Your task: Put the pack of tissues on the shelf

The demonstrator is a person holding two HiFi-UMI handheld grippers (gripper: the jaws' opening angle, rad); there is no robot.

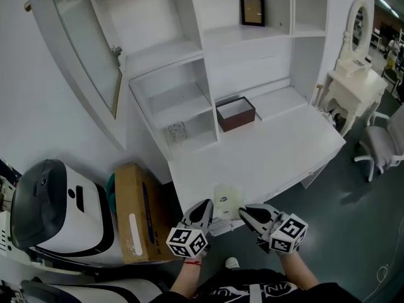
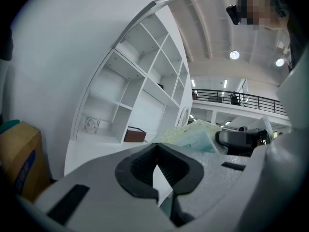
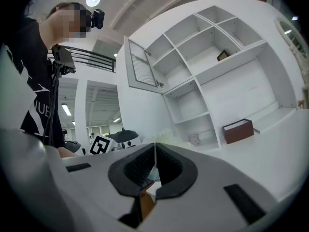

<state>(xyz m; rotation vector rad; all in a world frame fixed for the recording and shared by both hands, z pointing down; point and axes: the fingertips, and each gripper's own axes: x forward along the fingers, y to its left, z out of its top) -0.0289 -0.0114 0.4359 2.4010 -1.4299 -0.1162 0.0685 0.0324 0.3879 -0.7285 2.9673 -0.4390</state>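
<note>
1. Head view: the person holds the pack of tissues (image 1: 227, 199) up between the two tools, just over the near edge of the white desk (image 1: 284, 147). It is not yet on the shelf (image 1: 173, 100). The left gripper (image 1: 206, 206) has the pack by its lower left edge and the right gripper (image 1: 243, 212) by its lower right. Further back a brown box (image 1: 235, 113) stands on the desk against the shelf. A small picture frame (image 1: 252, 11) leans in an upper compartment, and a little glass piece (image 1: 177, 131) sits in a low one. A cardboard box (image 1: 136, 210) stands on the floor left of the desk.
2. Left gripper view: the jaws are pressed together on a thin white flap of the wrapper. The pale green pack bulges just beyond them, with the other tool's dark jaws at its far side.
3. Right gripper view: here too the jaws are squeezed together, with a sliver of pale wrapper caught low between them. The pack shows as a pale lump just past the tips – the shelf's open compartments and the brown box lie well beyond
</note>
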